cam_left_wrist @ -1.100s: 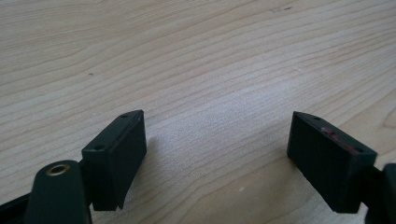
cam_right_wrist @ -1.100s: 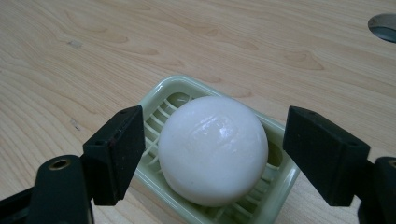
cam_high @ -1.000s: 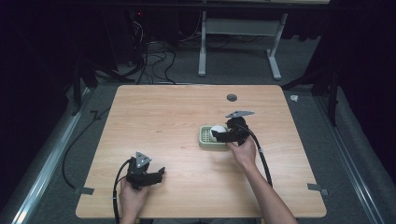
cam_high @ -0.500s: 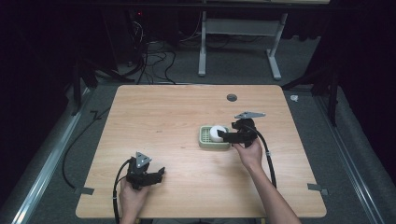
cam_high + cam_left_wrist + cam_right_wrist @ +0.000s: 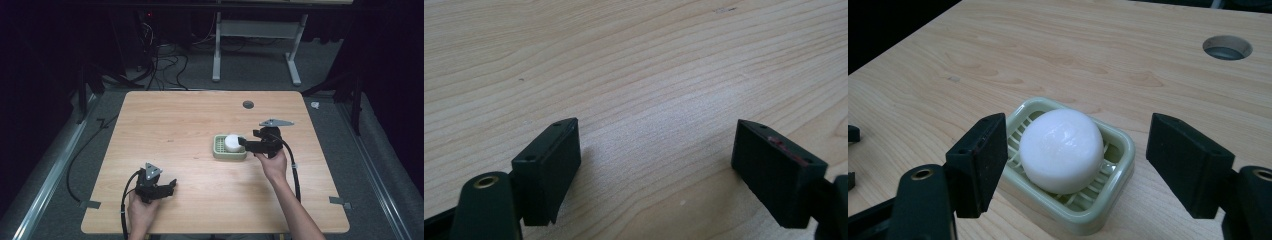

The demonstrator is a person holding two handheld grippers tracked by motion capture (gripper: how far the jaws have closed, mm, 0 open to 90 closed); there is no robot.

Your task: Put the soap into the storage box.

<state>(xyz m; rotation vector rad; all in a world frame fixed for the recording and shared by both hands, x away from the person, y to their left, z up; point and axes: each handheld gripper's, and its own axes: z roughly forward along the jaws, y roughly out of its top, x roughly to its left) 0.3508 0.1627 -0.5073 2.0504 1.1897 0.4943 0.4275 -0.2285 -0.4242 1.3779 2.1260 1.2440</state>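
Note:
A round white soap bar [image 5: 1062, 149] lies in a pale green slotted soap dish [image 5: 1113, 192] on the wooden table [image 5: 190, 125]. In the high view the soap [image 5: 232, 142] and dish [image 5: 220, 149] sit right of centre. My right gripper [image 5: 242, 142] [image 5: 1075, 165] is open, its jaws on either side of the dish and apart from the soap. Near the front left, my left gripper [image 5: 170, 187] [image 5: 656, 160] rests low over bare wood, open with nothing between its fingers.
A round cable hole [image 5: 248, 104] [image 5: 1227, 47] sits in the table toward the far edge. Cables trail from both grippers. Beyond the table stand a white desk frame [image 5: 255, 45] and floor cables [image 5: 165, 65].
My right gripper has drawn back to the right, off the dish. The white soap now lies uncovered in the dish. The left gripper has stayed put.

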